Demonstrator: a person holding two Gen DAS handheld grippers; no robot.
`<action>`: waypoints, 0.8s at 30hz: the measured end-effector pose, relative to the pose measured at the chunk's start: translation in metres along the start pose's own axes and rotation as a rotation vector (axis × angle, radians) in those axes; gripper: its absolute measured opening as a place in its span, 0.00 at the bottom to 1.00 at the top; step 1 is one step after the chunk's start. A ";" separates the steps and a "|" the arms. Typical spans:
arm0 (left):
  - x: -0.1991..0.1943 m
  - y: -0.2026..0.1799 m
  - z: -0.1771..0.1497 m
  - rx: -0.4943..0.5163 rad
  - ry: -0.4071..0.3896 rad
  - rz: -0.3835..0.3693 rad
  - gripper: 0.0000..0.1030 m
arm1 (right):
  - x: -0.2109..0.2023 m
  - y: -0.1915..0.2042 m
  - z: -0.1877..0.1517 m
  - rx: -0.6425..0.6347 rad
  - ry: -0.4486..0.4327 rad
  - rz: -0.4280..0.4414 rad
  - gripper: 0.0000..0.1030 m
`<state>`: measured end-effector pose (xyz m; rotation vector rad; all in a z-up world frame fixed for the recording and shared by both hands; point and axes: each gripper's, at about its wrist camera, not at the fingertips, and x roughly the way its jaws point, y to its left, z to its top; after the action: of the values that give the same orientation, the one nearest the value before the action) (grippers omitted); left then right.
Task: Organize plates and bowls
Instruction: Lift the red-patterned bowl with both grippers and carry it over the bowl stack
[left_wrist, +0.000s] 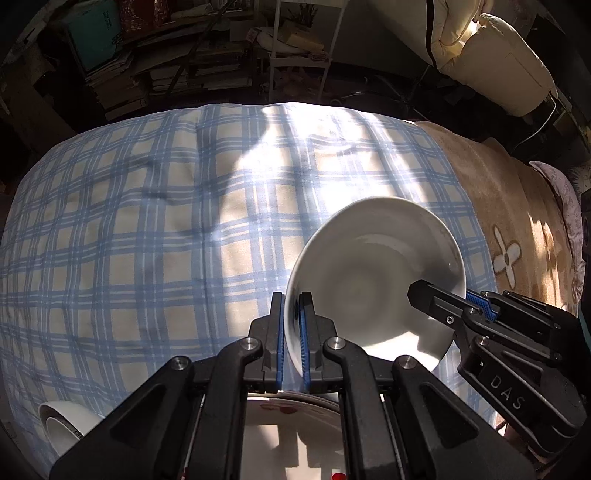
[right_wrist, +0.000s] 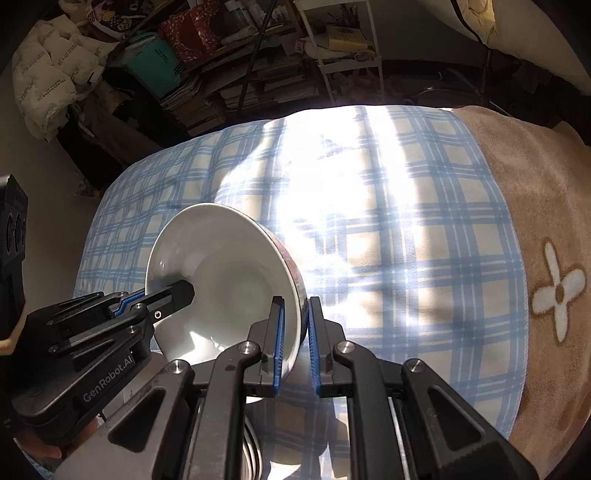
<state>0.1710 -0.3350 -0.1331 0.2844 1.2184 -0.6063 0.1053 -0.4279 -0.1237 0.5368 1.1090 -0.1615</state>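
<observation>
A white bowl (left_wrist: 373, 280) with a red pattern on its outside is held tilted above the plaid bedspread, gripped at opposite sides of its rim. My left gripper (left_wrist: 292, 306) is shut on its left rim. My right gripper (right_wrist: 295, 314) straddles the right rim, inner pad on the bowl (right_wrist: 229, 280), a slight gap at the outer pad. Each gripper shows in the other's view, the right one (left_wrist: 458, 306) and the left one (right_wrist: 147, 299). A stack of plates (left_wrist: 295, 432) lies right below my left gripper. Its edges show in the right wrist view (right_wrist: 251, 443).
A blue plaid blanket (left_wrist: 147, 229) covers the bed. A tan blanket with white flowers (right_wrist: 535, 258) lies to the right. A white cup (left_wrist: 66, 424) lies on its side at the lower left. Cluttered shelves (right_wrist: 229, 74) stand beyond the bed.
</observation>
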 end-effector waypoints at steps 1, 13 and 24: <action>-0.005 0.004 -0.003 -0.005 -0.005 0.001 0.07 | -0.003 0.006 -0.001 -0.009 -0.002 -0.002 0.13; -0.067 0.063 -0.042 -0.064 -0.061 0.050 0.07 | -0.020 0.089 -0.026 -0.112 -0.016 0.026 0.13; -0.112 0.127 -0.098 -0.152 -0.104 0.090 0.07 | -0.022 0.170 -0.058 -0.205 0.001 0.059 0.13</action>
<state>0.1436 -0.1502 -0.0758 0.1766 1.1383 -0.4428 0.1141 -0.2568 -0.0674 0.3860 1.0947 0.0040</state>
